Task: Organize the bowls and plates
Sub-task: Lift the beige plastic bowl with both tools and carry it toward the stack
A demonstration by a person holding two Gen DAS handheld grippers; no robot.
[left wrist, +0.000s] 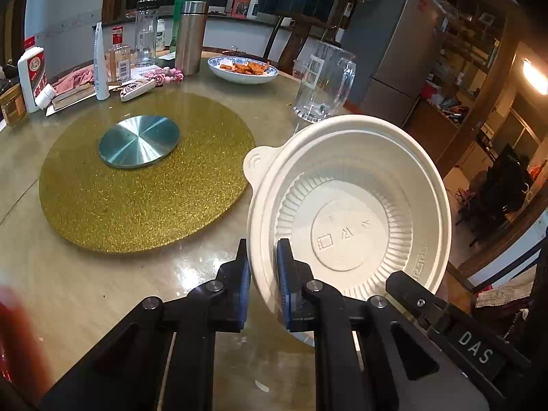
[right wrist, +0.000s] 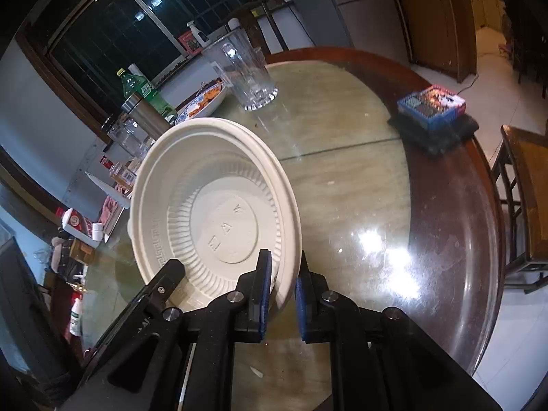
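A white disposable bowl [left wrist: 349,205] with a ribbed base and a small tab is held tilted above the table, its inside facing the cameras. My left gripper [left wrist: 263,267] is shut on its left rim. My right gripper [right wrist: 284,284] is shut on the opposite rim of the same bowl [right wrist: 215,212]. Each view shows the other gripper's black finger at the bowl's far edge. A blue-patterned plate [left wrist: 243,68] with orange food sits at the back of the table.
A gold glitter turntable [left wrist: 144,178] with a metal disc lies centre-left. A glass mug [left wrist: 322,82] stands behind the bowl. Bottles, a steel flask [left wrist: 190,41] and clutter fill the back left. A blue box [right wrist: 431,106] sits at the table's right edge.
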